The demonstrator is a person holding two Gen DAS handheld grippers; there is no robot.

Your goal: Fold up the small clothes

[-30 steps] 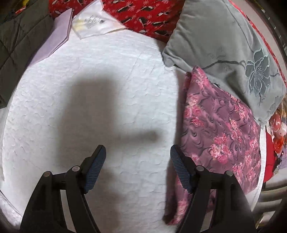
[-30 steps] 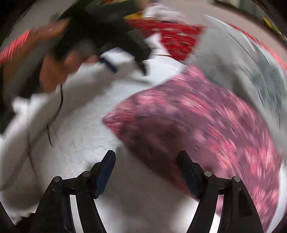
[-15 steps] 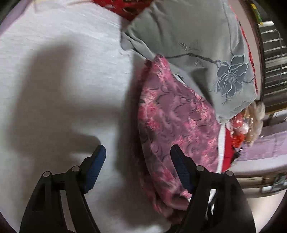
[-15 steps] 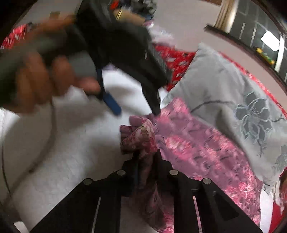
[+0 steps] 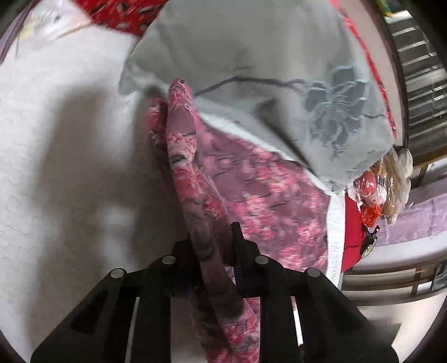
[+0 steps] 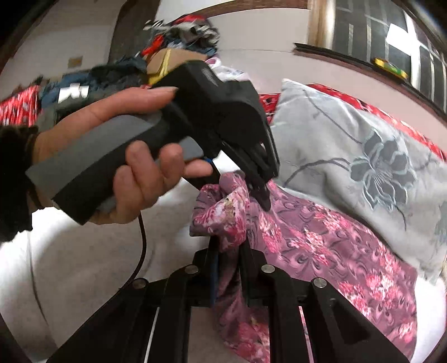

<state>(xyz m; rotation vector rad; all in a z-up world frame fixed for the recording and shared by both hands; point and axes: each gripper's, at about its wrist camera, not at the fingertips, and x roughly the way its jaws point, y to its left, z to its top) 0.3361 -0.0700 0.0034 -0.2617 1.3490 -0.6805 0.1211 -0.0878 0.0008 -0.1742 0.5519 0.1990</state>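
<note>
A pink and purple floral garment [image 5: 265,212] lies on the white bedcover [image 5: 69,167], partly under a grey pillow [image 5: 279,69]. My left gripper [image 5: 213,237] is closing, and a raised fold of the garment's edge is pinched between its jaws. In the right wrist view the garment [image 6: 321,237] bunches up at its near corner, where my right gripper [image 6: 227,245] is shut on it. Just beyond, the left gripper [image 6: 257,192], held by a hand [image 6: 134,178], bites the same edge.
The grey flower-print pillow [image 6: 349,156] overlaps the garment's far side. A red patterned blanket [image 5: 117,14] lies at the head of the bed. A plastic-wrapped doll [image 5: 374,190] sits past the bed's right edge. Piled clothes [image 6: 173,36] stand at the back.
Both grippers moved onto the garment's edge and went from open to shut on it, the right one first. The pinched edge now lifts off the bedcover.
</note>
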